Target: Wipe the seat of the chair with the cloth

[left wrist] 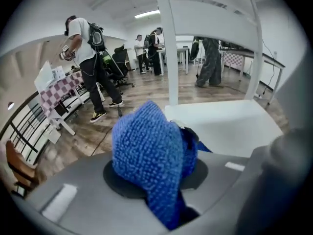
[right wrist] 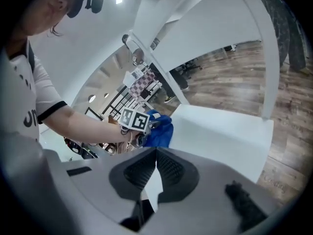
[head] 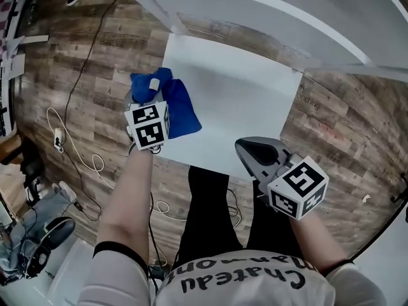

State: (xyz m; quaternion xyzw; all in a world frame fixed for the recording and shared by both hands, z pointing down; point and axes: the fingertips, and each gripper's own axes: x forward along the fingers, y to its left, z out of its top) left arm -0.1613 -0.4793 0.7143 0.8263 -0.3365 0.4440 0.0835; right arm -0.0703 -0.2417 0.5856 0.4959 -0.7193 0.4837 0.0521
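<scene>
The white chair seat (head: 242, 88) lies below me, its near edge toward my legs. A blue cloth (head: 178, 107) rests on the seat's left side. My left gripper (head: 152, 94) is shut on the blue cloth, and the marker cube hides most of its jaws. From the left gripper view the cloth (left wrist: 151, 151) bulges up between the jaws, with the seat (left wrist: 230, 124) beyond. My right gripper (head: 254, 152) hovers at the seat's front right corner, shut with nothing in it. The right gripper view shows its pads (right wrist: 168, 168) pressed together, with the cloth (right wrist: 160, 130) and seat (right wrist: 220, 131) beyond.
The chair's white backrest (head: 268, 11) rises at the far side of the seat. White and black cables (head: 73, 148) trail over the wooden floor at the left. Several people (left wrist: 90, 58) and tables stand farther back in the room.
</scene>
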